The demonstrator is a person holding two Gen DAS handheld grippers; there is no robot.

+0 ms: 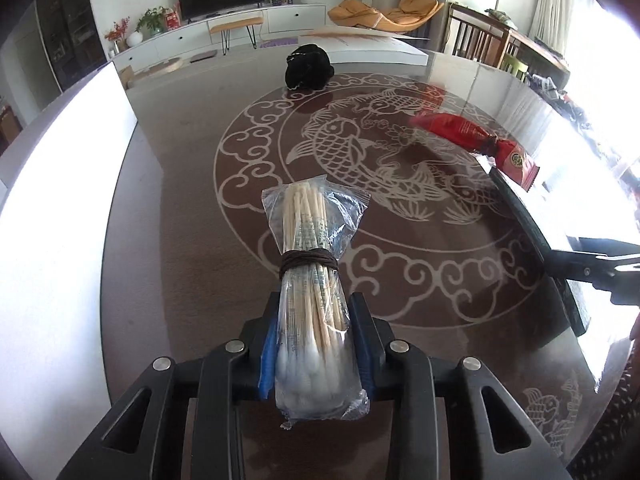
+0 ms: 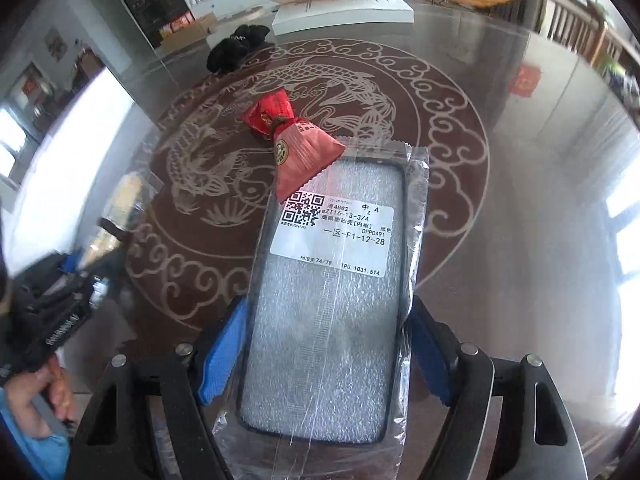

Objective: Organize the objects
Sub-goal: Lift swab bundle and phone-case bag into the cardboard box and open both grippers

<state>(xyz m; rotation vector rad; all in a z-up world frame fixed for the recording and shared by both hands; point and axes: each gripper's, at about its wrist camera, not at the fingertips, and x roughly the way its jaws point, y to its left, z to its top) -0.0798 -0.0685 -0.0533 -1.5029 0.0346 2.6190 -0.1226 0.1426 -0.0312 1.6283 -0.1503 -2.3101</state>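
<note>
Left gripper (image 1: 316, 344): jaws closed narrow on a cotton swab bundle (image 1: 314, 280), clear-wrapped, tied round the middle with dark cord, stick ends pointing out over the counter (image 1: 180, 200). Right gripper (image 2: 324, 344): jaws spread wide on either side of a bagged phone case (image 2: 324, 320), the right blue pad against the bag's edge, the left pad just beside it; firm contact on that side hard to tell. White label with a QR code on the case's far half. Red snack packet (image 2: 296, 140) overlapping the far end of the case. Black bundle (image 1: 306, 68) farther off, near a white box (image 2: 344, 8).
</note>
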